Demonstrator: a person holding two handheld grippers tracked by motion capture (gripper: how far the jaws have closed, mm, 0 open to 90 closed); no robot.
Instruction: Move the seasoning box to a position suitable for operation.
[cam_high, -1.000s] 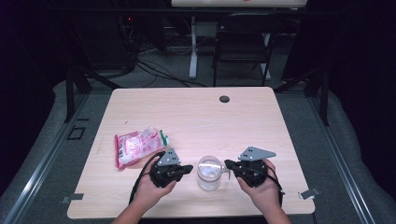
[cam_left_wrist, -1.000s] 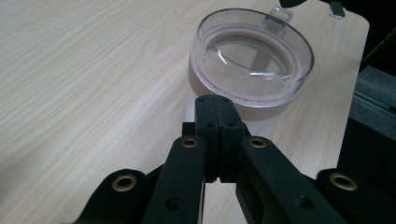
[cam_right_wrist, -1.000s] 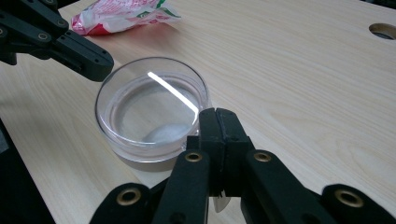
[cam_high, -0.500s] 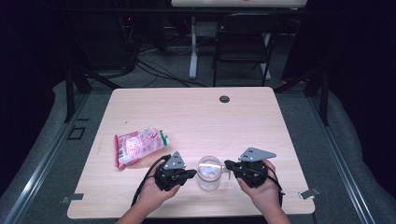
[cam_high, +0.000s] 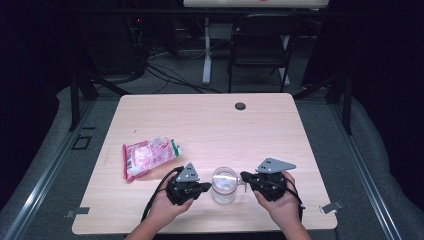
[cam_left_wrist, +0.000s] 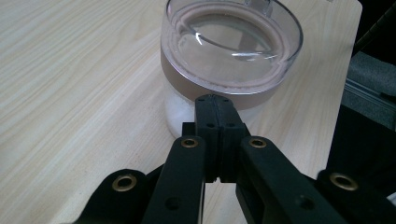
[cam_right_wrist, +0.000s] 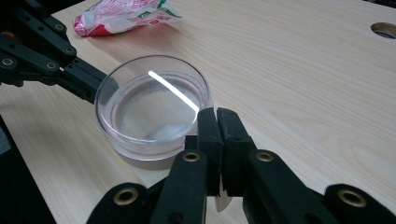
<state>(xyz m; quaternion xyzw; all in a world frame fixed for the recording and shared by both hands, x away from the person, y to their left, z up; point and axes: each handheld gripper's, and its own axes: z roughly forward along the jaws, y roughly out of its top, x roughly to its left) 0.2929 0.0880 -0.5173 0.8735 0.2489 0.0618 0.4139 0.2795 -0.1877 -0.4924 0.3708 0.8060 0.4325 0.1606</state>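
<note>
In the high view the jar (cam_high: 223, 184) stands near the table's (cam_high: 210, 130) front edge, between the left gripper (cam_high: 207, 186) and right gripper (cam_high: 244, 176). The left gripper view shows jaws pressed together against the jar's side; a push could tip it. The right gripper view shows jaws closed beside the lid (cam_right_wrist: 152, 100); they might slip off.

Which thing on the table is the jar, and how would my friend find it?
Look at the near edge of the wooden table, between the two black grippers. The jar stands there, small, round and see-through with a clear lid. The only other thing nearby, the snack packet, is flat, crinkly and pink.
</note>
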